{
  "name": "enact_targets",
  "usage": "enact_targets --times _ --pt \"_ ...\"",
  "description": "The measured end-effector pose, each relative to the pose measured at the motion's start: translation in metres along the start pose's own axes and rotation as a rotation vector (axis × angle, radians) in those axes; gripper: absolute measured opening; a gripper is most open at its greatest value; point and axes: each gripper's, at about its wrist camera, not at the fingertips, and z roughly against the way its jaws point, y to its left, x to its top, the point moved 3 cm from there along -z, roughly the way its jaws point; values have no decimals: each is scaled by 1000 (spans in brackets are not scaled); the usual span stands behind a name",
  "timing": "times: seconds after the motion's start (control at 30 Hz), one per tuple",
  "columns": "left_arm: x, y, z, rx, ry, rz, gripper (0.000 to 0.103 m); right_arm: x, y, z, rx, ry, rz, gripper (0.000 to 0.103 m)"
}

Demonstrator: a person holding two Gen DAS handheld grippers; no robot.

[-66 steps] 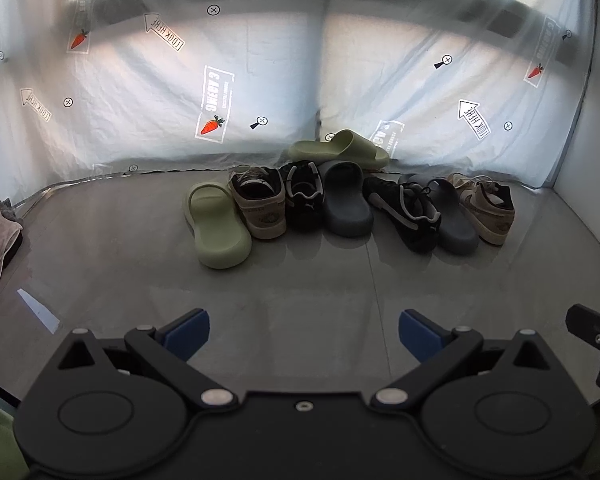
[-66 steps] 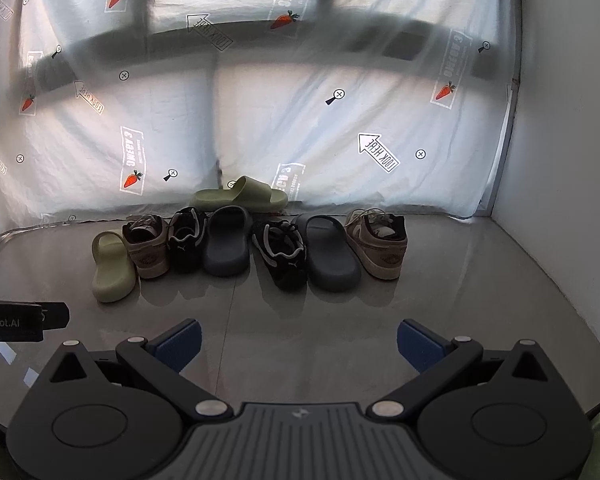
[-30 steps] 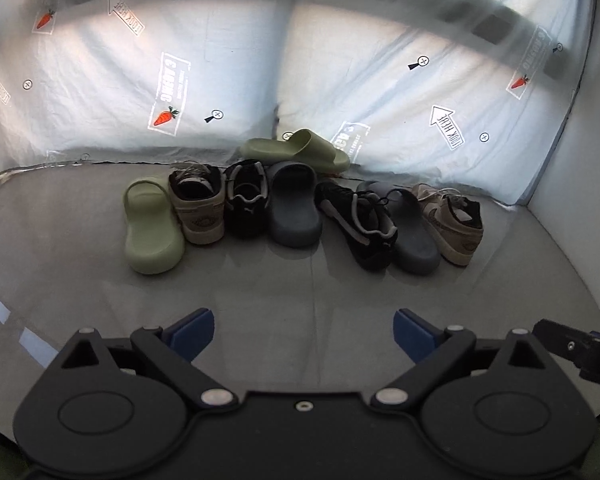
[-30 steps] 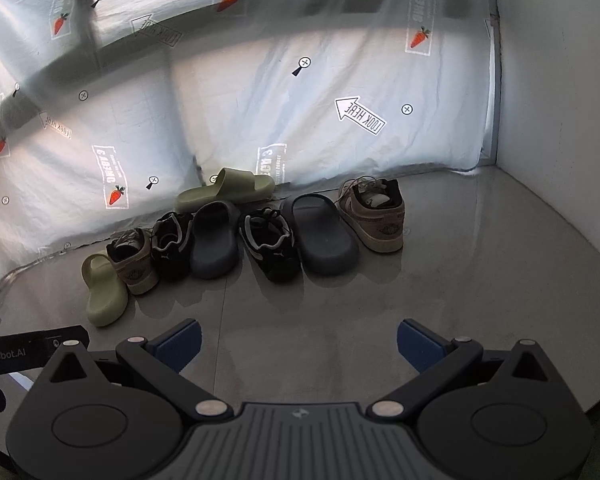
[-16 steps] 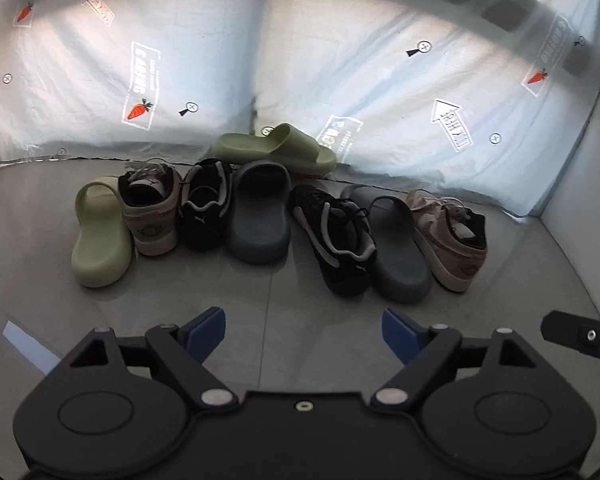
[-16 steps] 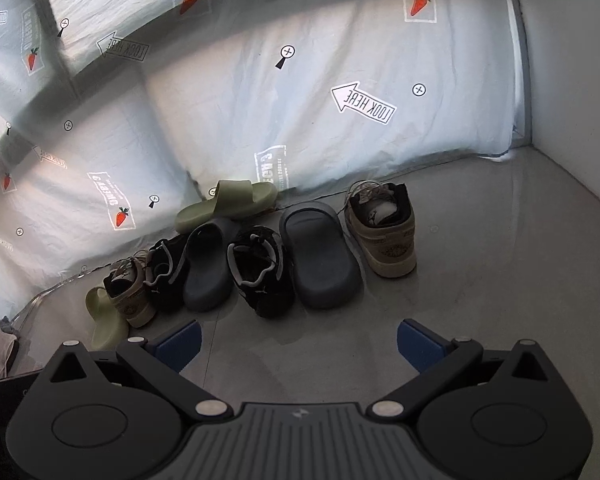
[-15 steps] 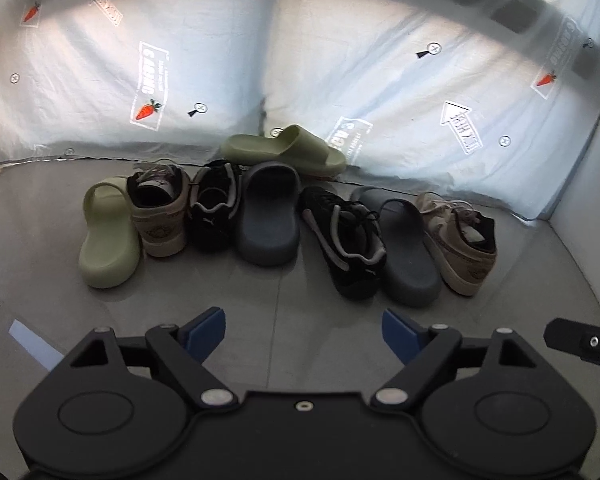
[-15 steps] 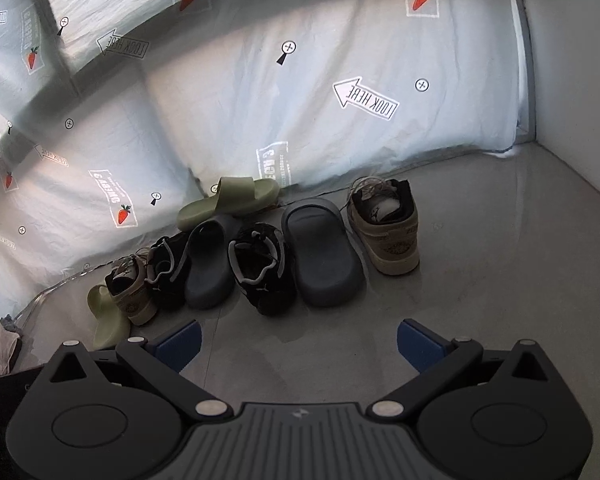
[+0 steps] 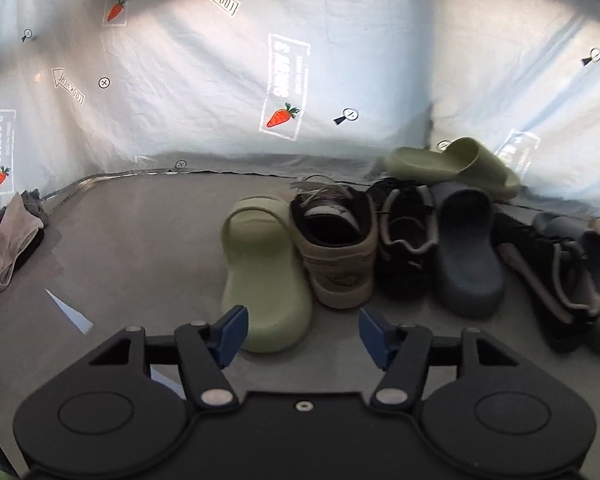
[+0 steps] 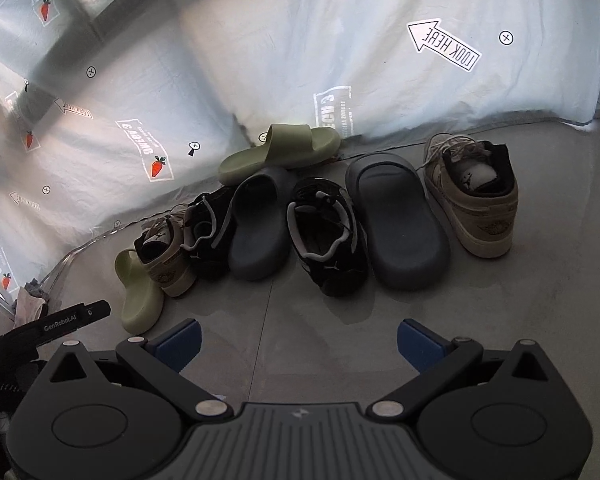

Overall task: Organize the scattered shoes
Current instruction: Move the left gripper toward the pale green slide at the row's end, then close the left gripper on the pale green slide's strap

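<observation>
Tongs (image 9: 300,334) closing, empty, near green slide (image 9: 262,280).

A grey tiled floor (image 10: 500,320) carries a row of shoes along the sheeted wall: a green slide (image 9: 262,280), a beige sneaker (image 9: 336,254), a black sneaker (image 9: 404,240), a dark grey slide (image 9: 466,256), another black sneaker (image 10: 328,236), another grey slide (image 10: 396,220), another beige sneaker (image 10: 474,196); a second green slide (image 10: 280,152) lies behind, propped on the others; crumpled cloth (image 9: 10,242) sits at the far left.
</observation>
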Motion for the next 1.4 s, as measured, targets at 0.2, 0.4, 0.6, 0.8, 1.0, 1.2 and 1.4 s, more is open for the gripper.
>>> enact_targets --times 0.2,0.4,0.6,0.8,1.0,1.2,1.4 --pt "22 28 -80 86 -8 19 46 11 -2 -15 -127 -9 -41 103" --pt "42 44 -136 99 -17 154 35 11 7 -26 -186 21 -33 103" --pt "51 48 -175 100 -23 151 36 29 21 -48 -209 -18 10 103" --pt "52 51 -192 98 -88 198 35 38 43 -72 -188 0 80 103" --pt "43 45 -184 86 -108 138 33 31 51 -78 -176 33 110 103" --pt "13 40 -149 56 -102 76 33 29 45 -67 -165 7 76 103" --pt "-38 41 -90 34 -95 63 32 20 44 -49 -136 -21 56 103"
